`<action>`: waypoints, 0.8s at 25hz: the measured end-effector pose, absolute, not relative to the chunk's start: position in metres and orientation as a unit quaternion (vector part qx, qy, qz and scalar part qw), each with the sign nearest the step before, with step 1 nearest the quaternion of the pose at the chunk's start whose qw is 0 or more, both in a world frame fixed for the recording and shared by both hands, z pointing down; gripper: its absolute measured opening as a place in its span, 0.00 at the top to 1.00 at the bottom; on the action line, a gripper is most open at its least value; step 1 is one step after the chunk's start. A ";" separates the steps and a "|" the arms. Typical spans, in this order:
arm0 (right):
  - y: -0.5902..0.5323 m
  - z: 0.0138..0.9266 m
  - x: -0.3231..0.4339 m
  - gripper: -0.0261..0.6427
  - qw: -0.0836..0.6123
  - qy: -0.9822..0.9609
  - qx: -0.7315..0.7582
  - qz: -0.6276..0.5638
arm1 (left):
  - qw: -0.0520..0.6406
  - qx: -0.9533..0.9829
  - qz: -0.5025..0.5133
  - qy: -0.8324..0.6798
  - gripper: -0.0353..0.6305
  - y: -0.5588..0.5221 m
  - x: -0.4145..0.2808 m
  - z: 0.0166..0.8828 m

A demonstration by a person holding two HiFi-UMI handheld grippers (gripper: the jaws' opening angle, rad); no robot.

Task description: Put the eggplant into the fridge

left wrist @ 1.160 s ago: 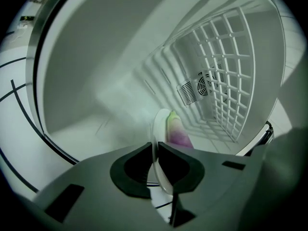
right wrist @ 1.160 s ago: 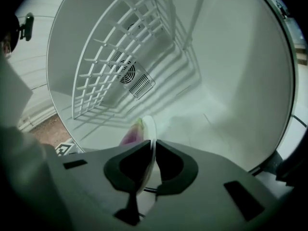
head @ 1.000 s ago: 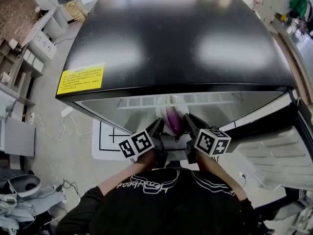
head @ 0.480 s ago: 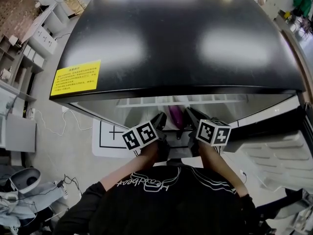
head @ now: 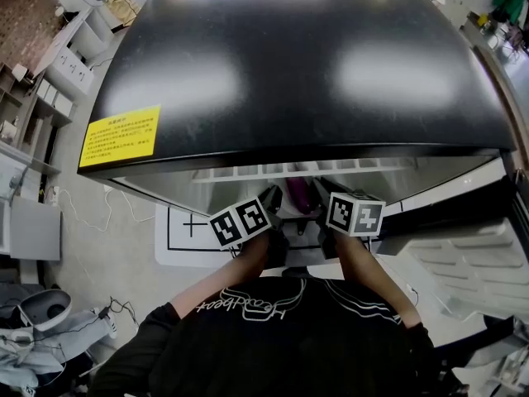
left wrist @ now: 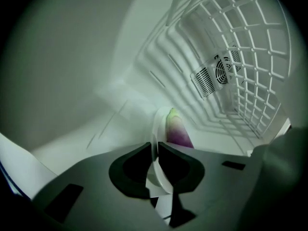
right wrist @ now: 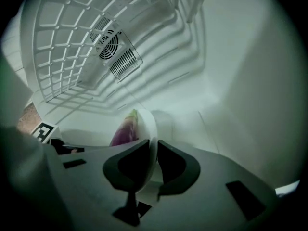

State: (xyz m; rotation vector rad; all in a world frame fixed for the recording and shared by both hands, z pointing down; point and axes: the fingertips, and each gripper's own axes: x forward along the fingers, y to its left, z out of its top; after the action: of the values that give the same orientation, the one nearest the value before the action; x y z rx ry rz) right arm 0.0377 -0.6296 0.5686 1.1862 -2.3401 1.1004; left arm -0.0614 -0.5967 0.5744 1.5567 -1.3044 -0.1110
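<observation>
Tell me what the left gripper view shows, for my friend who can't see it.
The left gripper pinches the rim of a white plate that carries a purple eggplant, inside a white fridge. A wire shelf fills the upper right, and a small round fan sits in the back wall.

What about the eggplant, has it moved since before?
Yes. The eggplant has gone deeper into the fridge, closer under its black front edge, so less of it shows.
</observation>
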 end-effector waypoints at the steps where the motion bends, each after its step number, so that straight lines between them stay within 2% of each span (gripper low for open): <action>1: -0.630 0.570 0.038 0.91 0.152 -0.811 0.413 0.386 | 0.529 0.650 -0.045 -0.544 0.91 -0.597 -0.061 0.575; 7: -0.630 0.571 0.039 0.90 0.161 -0.801 0.409 0.407 | 0.540 0.650 -0.044 -0.533 0.90 -0.601 -0.060 0.577; 12: -0.628 0.576 0.040 0.90 0.168 -0.790 0.416 0.417 | 0.542 0.654 -0.033 -0.527 0.82 -0.601 -0.055 0.579; 20: -0.627 0.582 0.041 0.89 0.176 -0.782 0.419 0.427 | 0.540 0.653 -0.030 -0.530 0.76 -0.604 -0.055 0.579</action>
State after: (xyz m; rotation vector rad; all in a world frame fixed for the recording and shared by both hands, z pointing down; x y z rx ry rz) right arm 0.0414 -0.6267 0.5825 1.1874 -2.2145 1.2091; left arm -0.0551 -0.6041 0.5786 1.5515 -1.2599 -0.0710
